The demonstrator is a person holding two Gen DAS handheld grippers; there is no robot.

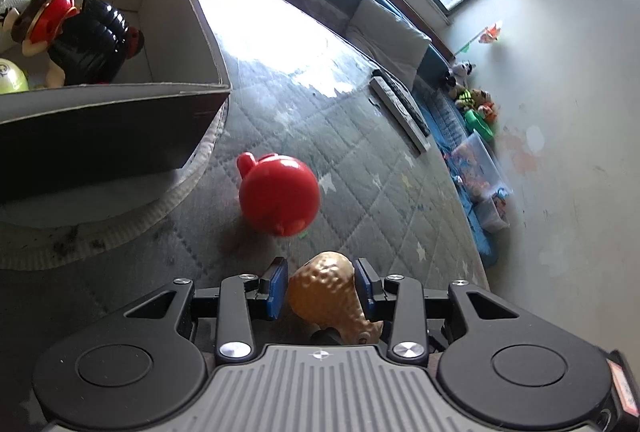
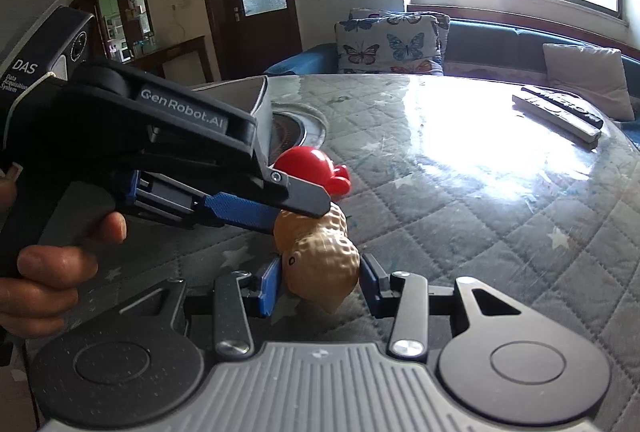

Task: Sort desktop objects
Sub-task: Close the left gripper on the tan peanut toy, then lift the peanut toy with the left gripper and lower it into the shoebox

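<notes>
- Blue pads of the left hand-held gripper (image 1: 321, 286) are pinching the tan peanut toy (image 1: 330, 294) from both sides, the toy filling the gap between them in the left wrist view.
- In the right wrist view the same left hand-held gripper is reaching in from nine o'clock, its tips closing over the far end of the peanut toy, with a person's hand (image 2: 48, 264) wrapping the black handle.
- The right hand-held gripper (image 2: 318, 282) is standing spread around the near end of the peanut toy: the left pad is lying against the shell, while the right pad is sitting just beside it, and contact there cannot be told.
- The peanut toy is lying on the quilted grey cover of the desk (image 2: 500, 224), near its front edge.
- A red round toy (image 1: 278, 193) is sitting on the desk just past the peanut, at twelve o'clock from the left gripper.
- A cardboard box (image 1: 192, 31) is standing at ten o'clock in the left wrist view, holding a black ribbed toy (image 1: 94, 39), a figure with a red cap (image 1: 44, 17) and a yellow-green ball (image 1: 12, 75).
- Two remote controls (image 2: 558, 109) are lying side by side at two o'clock in the right wrist view, well apart from the toys.
- A butterfly-print cushion (image 2: 390, 43) is leaning on the blue sofa beyond the desk.
</notes>
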